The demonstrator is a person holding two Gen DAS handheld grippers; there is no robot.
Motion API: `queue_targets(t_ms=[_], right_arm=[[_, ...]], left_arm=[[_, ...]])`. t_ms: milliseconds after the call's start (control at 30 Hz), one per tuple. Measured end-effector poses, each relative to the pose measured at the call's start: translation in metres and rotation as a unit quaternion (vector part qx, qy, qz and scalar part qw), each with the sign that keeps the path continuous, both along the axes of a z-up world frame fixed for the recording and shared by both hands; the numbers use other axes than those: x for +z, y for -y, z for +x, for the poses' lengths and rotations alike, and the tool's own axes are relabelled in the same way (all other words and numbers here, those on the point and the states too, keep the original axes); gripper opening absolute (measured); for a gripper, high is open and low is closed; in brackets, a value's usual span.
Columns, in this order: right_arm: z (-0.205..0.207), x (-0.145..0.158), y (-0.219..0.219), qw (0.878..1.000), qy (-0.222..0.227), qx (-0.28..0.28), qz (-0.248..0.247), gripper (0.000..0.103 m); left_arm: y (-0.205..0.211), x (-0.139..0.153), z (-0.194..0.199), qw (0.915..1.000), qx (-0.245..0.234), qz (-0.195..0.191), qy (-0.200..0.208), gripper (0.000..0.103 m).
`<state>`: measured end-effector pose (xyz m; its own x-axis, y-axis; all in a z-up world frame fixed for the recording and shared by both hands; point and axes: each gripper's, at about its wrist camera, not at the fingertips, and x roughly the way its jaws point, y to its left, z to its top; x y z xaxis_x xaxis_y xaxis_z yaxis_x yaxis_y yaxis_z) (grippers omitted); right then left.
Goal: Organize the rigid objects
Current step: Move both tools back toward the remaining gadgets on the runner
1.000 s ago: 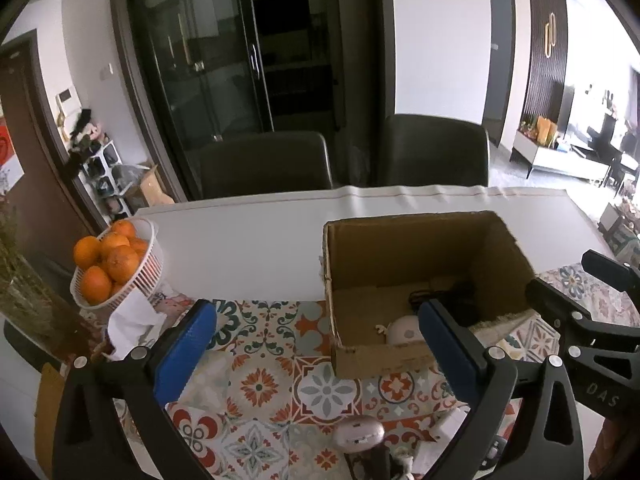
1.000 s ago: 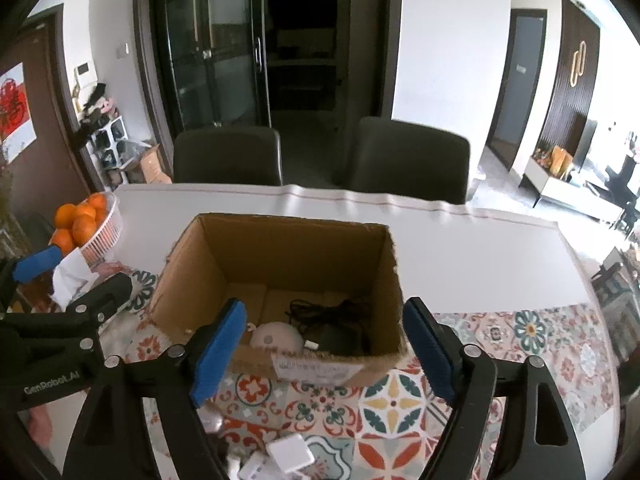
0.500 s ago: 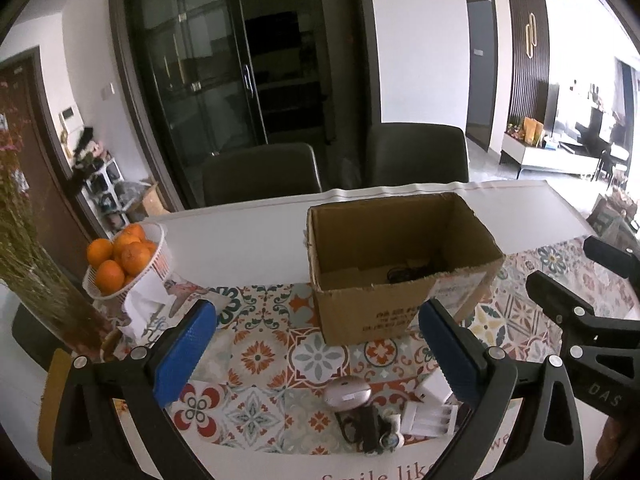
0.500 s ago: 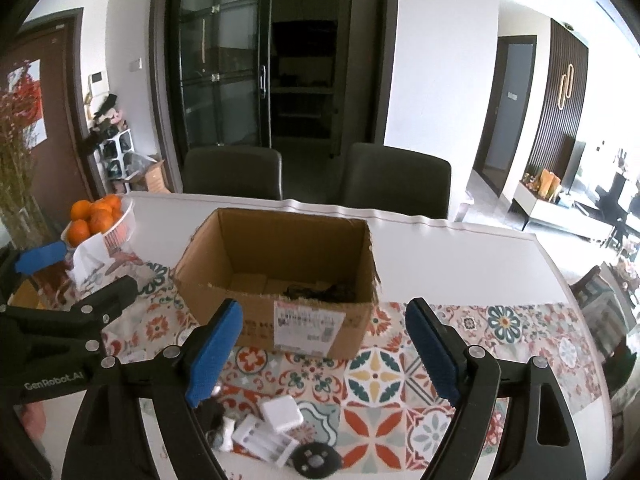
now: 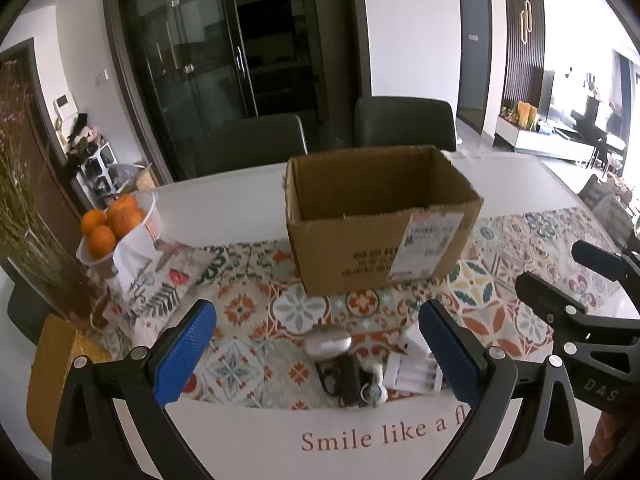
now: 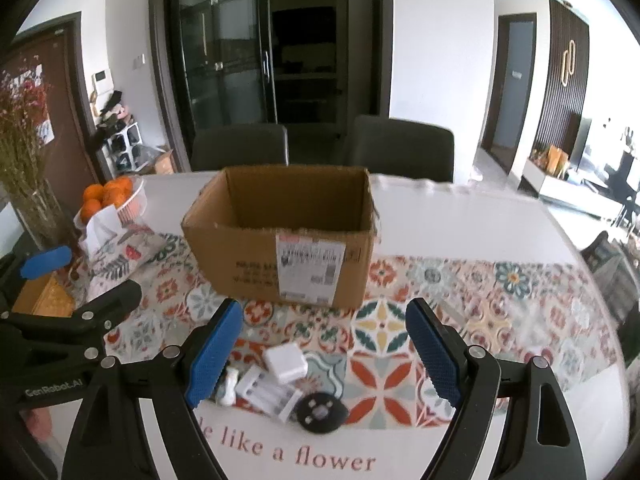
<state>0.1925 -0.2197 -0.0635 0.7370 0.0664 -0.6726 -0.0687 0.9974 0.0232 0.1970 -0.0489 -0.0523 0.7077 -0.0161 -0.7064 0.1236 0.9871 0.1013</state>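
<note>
Left hand-held gripper [image 5: 316, 354] first, left wrist view: blue pads spread wide, nothing between them, hanging over the near edge of the surface [image 5: 248, 200]. Below it sits the small clutter: silver oval gadget [image 5: 327, 343], black adapter w/ cable [image 5: 347, 376], white battery charger [image 5: 412, 376], a little white round bit by the cable. Cardboard box [image 5: 380, 224] stands behind them, open top, label facing us, well apart from the pile. Can't see inside it from this angle. Oranges [image 5: 110, 220] in a white basket off to the left, approx four or five showing. Two dark chairs [image 5: 256, 140] behind the surface.

Right wrist view now: right hand-held gripper [image 6: 326, 350] also spread wide and empty, aimed down at the same pile. Here I count one white cube charger [image 6: 285, 363], one white battery charger [image 6: 272, 394], one black round disc [image 6: 321, 413], one small white piece half hidden behind the left pad. One box, one basket, one vase of dried stems at far left.

Risks, as I judge them: items lie touching or nearly so, so closing on one could shove or drag a neighbour, esp. that cable snagging. Pile is right at the near edge, so a clumsy nudge could push the disc off. Both grippers crowd one spot, so they could knock each other.
</note>
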Motion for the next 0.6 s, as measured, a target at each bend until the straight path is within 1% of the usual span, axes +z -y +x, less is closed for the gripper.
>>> queue_targets(t_ms=[167,400,600], right_arm=[[-0.009,-0.019,0.001,1.0,-0.023,0.01,0.007,0.084],[-0.015,-0.046,-0.001,0.998,-0.06,0.022,0.004,0.084],[-0.016,-0.07,-0.001,0.995,-0.09,0.033,0.005,0.084]], left_arm=[[0.001,-0.018,-0.01,0.9997,0.002,-0.004,-0.024,0.103],[-0.001,-0.051,-0.018,0.9971,0.007,-0.007,-0.075,0.103],[0.0,-0.074,-0.021,0.9941,0.014,0.0,-0.108,0.103]])
